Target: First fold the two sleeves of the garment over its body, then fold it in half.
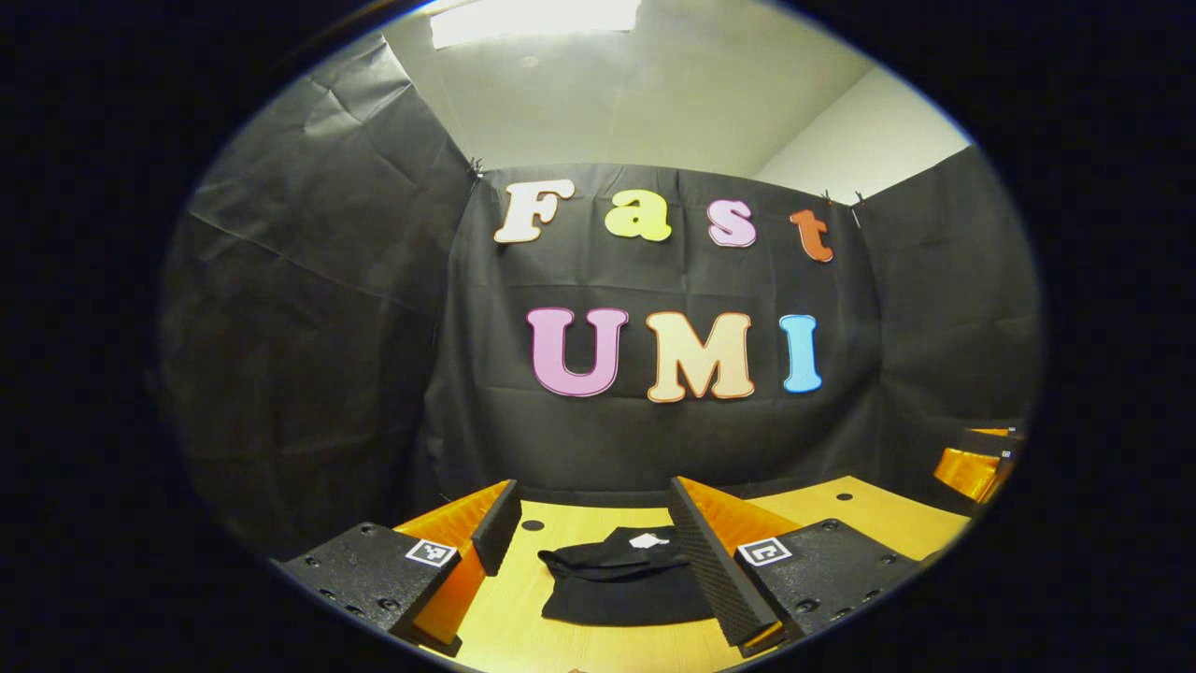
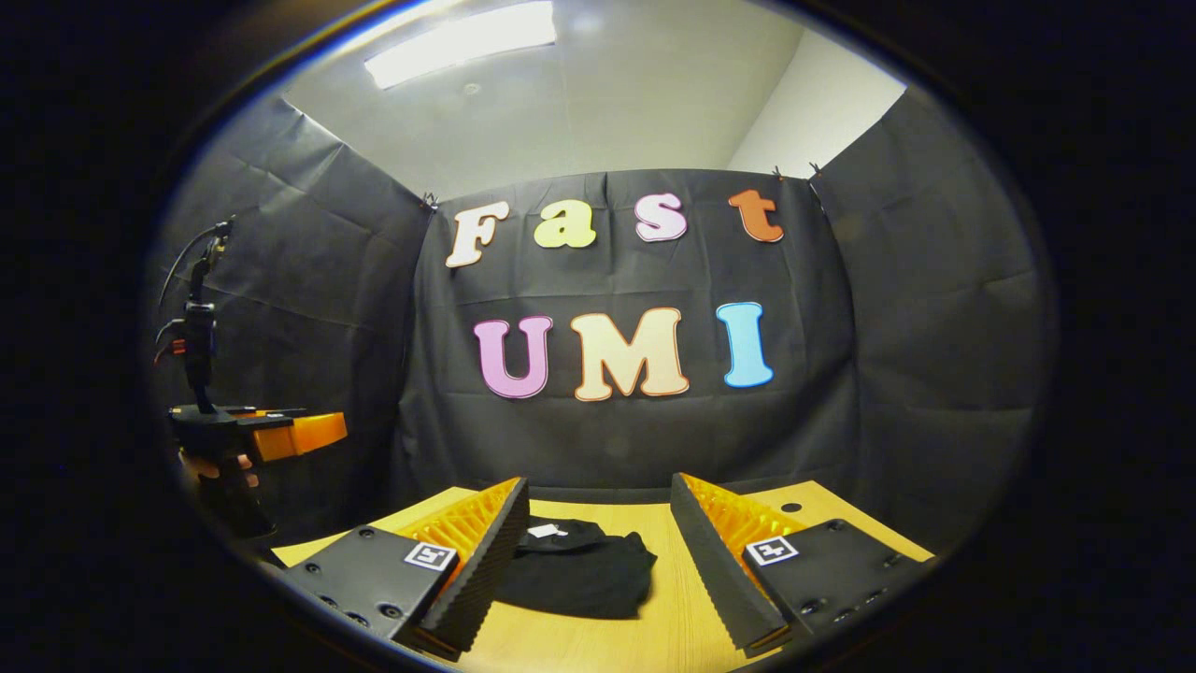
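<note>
Garment [image 1: 628, 584] folded on table [image 1: 598, 645], beyond both parted tools

My left camera rides above the table [image 1: 579, 645], facing the back wall [image 1: 654, 449] along my spread fingers. My right camera faces the same wall from farther right. Both share the black garment [image 1: 626, 584] on the table.

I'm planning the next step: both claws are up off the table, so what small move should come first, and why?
Probably lower the left claw toward the black garment lying bunched on the wooden table. Both claws, the right claw too, hang open above it, holding nothing.
</note>
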The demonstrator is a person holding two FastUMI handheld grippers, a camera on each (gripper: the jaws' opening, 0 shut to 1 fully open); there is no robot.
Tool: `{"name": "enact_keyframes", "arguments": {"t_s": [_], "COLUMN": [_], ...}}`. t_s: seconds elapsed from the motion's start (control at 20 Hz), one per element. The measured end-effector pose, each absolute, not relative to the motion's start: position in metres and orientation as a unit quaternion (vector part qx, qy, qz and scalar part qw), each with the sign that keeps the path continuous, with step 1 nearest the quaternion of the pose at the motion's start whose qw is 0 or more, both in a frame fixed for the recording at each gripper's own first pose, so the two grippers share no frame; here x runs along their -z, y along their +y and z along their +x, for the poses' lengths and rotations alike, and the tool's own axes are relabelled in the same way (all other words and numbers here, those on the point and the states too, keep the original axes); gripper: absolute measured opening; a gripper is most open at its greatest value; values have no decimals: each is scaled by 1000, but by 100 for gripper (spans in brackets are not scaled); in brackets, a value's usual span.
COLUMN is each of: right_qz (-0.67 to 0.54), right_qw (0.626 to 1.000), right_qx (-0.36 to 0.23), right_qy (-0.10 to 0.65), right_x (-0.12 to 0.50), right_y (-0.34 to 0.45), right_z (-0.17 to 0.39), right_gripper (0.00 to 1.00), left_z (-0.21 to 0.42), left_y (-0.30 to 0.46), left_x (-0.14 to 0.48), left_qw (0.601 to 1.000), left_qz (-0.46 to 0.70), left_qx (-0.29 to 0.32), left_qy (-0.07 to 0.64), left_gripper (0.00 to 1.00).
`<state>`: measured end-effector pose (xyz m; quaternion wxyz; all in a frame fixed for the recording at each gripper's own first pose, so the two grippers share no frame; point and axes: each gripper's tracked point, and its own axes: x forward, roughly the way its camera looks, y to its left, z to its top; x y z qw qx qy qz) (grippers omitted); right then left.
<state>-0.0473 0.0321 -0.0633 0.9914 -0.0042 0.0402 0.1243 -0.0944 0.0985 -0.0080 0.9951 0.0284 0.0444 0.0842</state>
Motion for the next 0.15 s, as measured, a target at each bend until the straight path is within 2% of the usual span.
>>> {"name": "enact_keyframes", "arguments": {"t_s": [0.15], "right_qz": [-4], "right_qw": [991], "right_qx": [-128], "right_qy": [31], "right_x": [55], "right_y": [31], "right_z": [-63], "right_gripper": [94], "left_z": [-105], "left_y": [92], "left_x": [-3], "left_qw": [996], "left_qz": [27], "left_qx": [-81], "left_qy": [31], "left_gripper": [92]}}
